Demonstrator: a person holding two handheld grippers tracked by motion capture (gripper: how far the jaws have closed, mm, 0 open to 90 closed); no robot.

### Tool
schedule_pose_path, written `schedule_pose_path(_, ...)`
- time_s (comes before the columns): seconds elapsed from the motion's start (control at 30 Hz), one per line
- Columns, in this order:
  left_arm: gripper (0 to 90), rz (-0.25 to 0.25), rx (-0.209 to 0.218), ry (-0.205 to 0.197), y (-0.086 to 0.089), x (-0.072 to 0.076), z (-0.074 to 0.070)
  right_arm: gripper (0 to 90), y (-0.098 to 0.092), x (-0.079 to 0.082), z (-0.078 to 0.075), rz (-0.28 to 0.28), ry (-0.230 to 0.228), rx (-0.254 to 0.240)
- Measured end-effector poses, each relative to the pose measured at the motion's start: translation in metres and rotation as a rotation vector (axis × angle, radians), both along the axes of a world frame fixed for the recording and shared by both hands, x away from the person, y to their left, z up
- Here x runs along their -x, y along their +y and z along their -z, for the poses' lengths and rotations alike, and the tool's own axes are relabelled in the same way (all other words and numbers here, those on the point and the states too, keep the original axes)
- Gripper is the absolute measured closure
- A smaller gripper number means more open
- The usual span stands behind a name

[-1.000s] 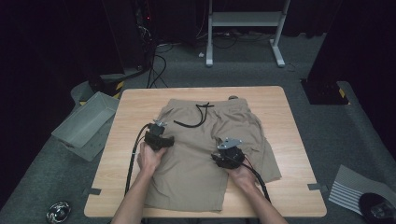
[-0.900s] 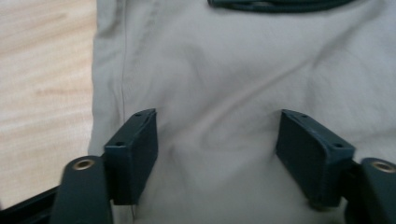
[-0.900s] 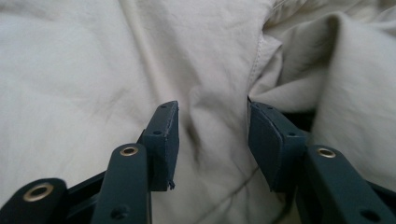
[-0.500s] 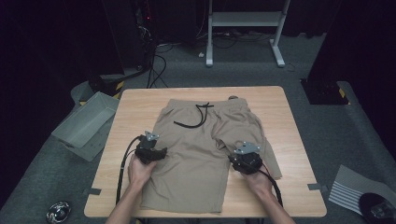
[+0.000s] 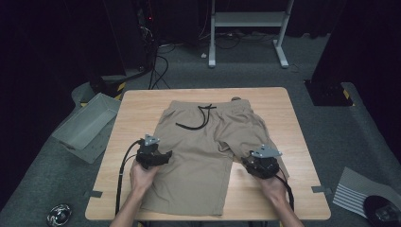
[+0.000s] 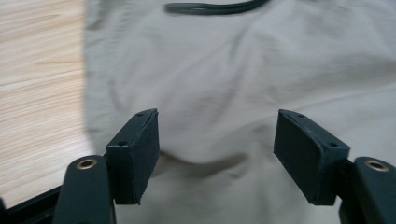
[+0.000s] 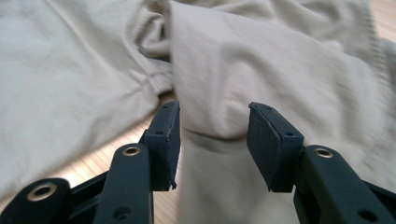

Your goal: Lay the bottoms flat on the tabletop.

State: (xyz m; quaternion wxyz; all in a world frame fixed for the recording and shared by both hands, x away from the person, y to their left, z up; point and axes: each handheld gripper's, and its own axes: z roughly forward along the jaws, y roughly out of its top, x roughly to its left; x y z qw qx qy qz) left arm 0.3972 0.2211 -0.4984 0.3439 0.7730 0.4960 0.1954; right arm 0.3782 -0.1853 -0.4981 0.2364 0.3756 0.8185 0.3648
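Note:
Beige shorts (image 5: pixel 203 151) with a black drawstring (image 5: pixel 201 118) lie flat on the wooden table (image 5: pixel 137 106), waistband at the far side. My left gripper (image 5: pixel 164 156) hovers over the left leg near its outer edge. In the left gripper view its jaws (image 6: pixel 215 149) stand wide over a raised fold of cloth (image 6: pixel 205 161); they have just been opening. My right gripper (image 5: pixel 248 163) sits at the inner edge of the right leg. In the right gripper view its jaws (image 7: pixel 212 140) straddle that leg's fabric (image 7: pixel 219 93) without pressing it, and have just been opening.
A grey bin (image 5: pixel 87 124) sits on the floor left of the table. A white metal frame (image 5: pixel 246 21) and cables stand behind. A striped sheet (image 5: pixel 361 189) lies on the floor at the right, a tape roll (image 5: pixel 59 215) at bottom left.
Both hands drew back toward the near edge and apart: the left gripper moved left, the right gripper moved right along the shorts.

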Motion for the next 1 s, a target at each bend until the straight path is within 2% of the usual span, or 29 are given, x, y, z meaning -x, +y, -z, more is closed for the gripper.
schedule_pose_path(0.1,30.6,-0.013,-0.02,0.03,-0.004,-0.003,0.014,53.9,-0.011,0.001,0.004,0.035,0.018,0.0)
schedule_pose_path(0.13,30.6,-0.023,-0.011,0.044,-0.003,-0.004,0.02,54.6,-0.015,0.0,0.007,0.044,0.033,-0.003)
schedule_pose_path(0.23,33.3,-0.05,0.008,0.003,0.001,-0.006,0.027,63.5,-0.023,-0.003,0.016,0.046,0.079,0.002)
schedule_pose_path(0.27,33.3,-0.056,-0.002,-0.004,0.0,-0.008,0.028,67.8,-0.024,-0.005,0.019,0.041,0.097,0.002)
schedule_pose_path(0.3,33.5,-0.059,-0.037,-0.028,-0.002,-0.013,0.029,70.6,-0.023,-0.008,0.023,0.03,0.109,0.01)
schedule_pose_path(0.4,32.3,-0.085,-0.039,-0.013,-0.002,-0.03,0.028,81.5,-0.02,-0.017,0.025,0.027,0.099,-0.007)
schedule_pose_path(0.53,31.5,-0.131,-0.055,0.022,-0.007,-0.054,0.025,82.2,-0.008,-0.037,0.026,0.04,0.101,-0.019)
schedule_pose_path(0.6,31.5,-0.147,-0.066,0.052,-0.007,-0.059,0.022,75.6,-0.001,-0.044,0.025,0.041,0.112,-0.022)
schedule_pose_path(0.63,30.9,-0.149,-0.06,0.059,-0.008,-0.058,0.02,70.8,0.001,-0.045,0.024,0.04,0.118,-0.019)
schedule_pose_path(0.67,29.9,-0.137,-0.054,0.05,-0.009,-0.054,0.018,67.4,0.003,-0.045,0.023,0.039,0.122,-0.015)
schedule_pose_path(0.77,31.3,-0.073,-0.011,-0.019,-0.01,-0.029,0.012,60.9,-0.001,-0.032,0.015,0.026,0.084,-0.039)
schedule_pose_path(0.8,31.4,-0.053,0.003,-0.025,-0.01,-0.02,0.01,59.3,-0.005,-0.026,0.012,0.023,0.071,-0.04)
schedule_pose_path(0.87,31.2,-0.026,-0.002,-0.02,-0.01,-0.007,0.011,56.5,-0.013,-0.015,0.007,0.027,0.06,-0.038)
schedule_pose_path(1.0,30.4,-0.017,0.009,-0.018,-0.009,0.006,0.019,53.7,-0.03,0.004,0.006,0.028,0.06,-0.03)
